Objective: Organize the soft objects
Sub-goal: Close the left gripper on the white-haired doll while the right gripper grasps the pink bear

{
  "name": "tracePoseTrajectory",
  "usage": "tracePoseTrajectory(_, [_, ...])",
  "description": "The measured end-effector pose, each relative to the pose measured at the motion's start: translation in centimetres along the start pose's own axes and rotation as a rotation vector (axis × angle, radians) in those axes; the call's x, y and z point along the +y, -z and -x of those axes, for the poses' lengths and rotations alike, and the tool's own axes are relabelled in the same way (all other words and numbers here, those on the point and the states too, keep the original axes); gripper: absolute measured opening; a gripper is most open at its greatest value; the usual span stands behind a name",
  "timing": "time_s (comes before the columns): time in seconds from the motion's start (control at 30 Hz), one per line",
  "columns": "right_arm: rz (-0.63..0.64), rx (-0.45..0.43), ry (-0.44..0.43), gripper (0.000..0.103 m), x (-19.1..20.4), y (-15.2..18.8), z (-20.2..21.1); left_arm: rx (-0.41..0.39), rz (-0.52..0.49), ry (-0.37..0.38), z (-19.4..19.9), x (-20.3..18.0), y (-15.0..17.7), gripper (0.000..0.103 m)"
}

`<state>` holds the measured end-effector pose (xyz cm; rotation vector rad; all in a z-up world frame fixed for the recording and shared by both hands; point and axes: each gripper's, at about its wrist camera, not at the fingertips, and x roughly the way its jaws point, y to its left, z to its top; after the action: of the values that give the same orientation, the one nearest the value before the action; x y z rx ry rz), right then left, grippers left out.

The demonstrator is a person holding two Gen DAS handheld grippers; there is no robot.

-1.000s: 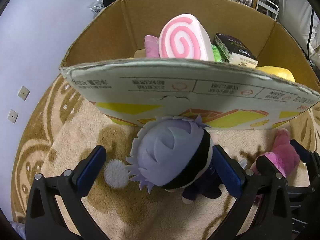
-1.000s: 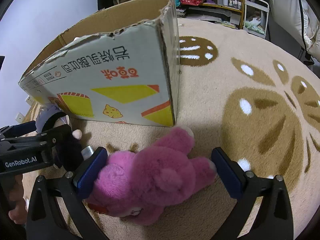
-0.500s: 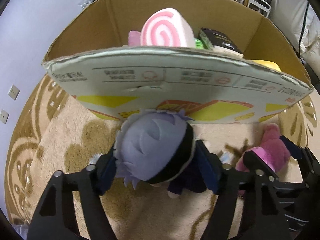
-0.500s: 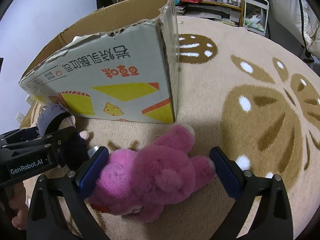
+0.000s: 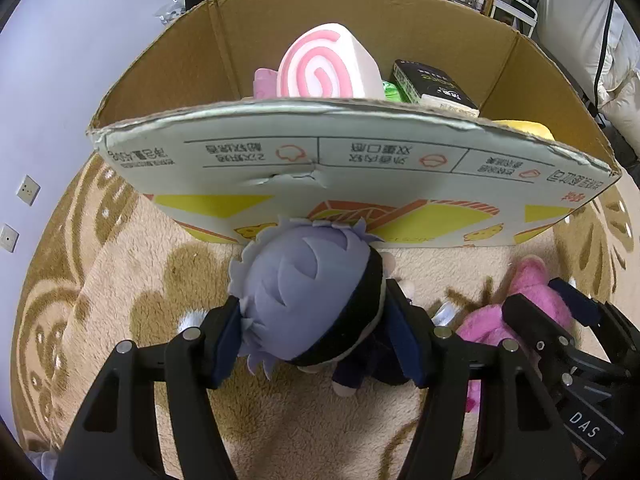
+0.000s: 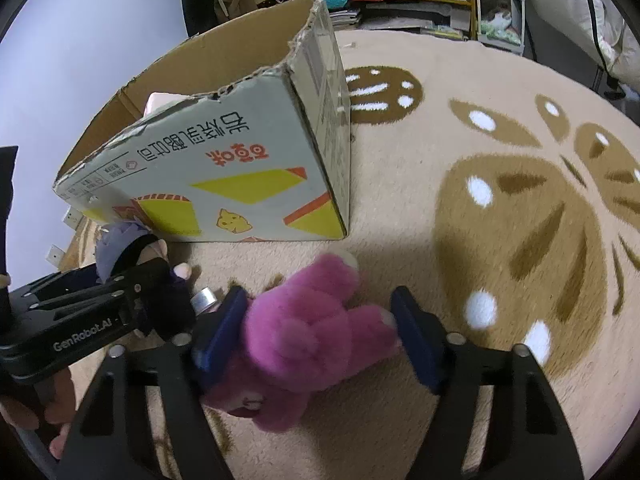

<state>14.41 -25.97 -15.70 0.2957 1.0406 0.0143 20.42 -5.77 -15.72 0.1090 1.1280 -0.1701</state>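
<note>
A plush doll (image 5: pixel 304 280) with lilac hair and a black band lies on the rug against the cardboard box (image 5: pixel 360 152). My left gripper (image 5: pixel 312 316) is closing, its blue pads pressed on both sides of the doll's head. In the right wrist view a pink plush bear (image 6: pixel 312 328) lies on the rug beside the box (image 6: pixel 224 168). My right gripper (image 6: pixel 320 300) is closing around the bear, with both pads touching its fur. The box holds a pink swirl cushion (image 5: pixel 328 68), a dark packet (image 5: pixel 432 84) and a yellow plush (image 5: pixel 524 128).
A beige rug (image 6: pixel 500 200) with brown patterns covers the floor to the right. Shelves and a white rack (image 6: pixel 496 4) stand at the back. A wall with sockets (image 5: pixel 28 190) is to the left. A small metal cylinder (image 6: pixel 204 298) lies between the two toys.
Both grippers have narrowed from wide open. The left pads came in onto the doll's head. The right pads closed in to the pink bear's sides.
</note>
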Motion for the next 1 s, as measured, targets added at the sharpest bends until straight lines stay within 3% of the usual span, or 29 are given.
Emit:
tracePoseTrajectory(0.23, [0.015,-0.010,-0.006,0.067,0.4,0.0,0.3,0.000,0.003,-0.001,0.0,-0.2,-0.3,0.066])
tracePoseTrajectory(0.43, [0.069,-0.020,-0.020,0.061,1.8,0.3,0.6,-0.005,-0.014,-0.018,0.2,-0.2,-0.1,0.062])
tracePoseTrajectory(1.0, [0.035,-0.042,-0.056,0.059,1.0,-0.3,1.2,-0.039,0.016,-0.058,3.0,0.9,0.1,0.060])
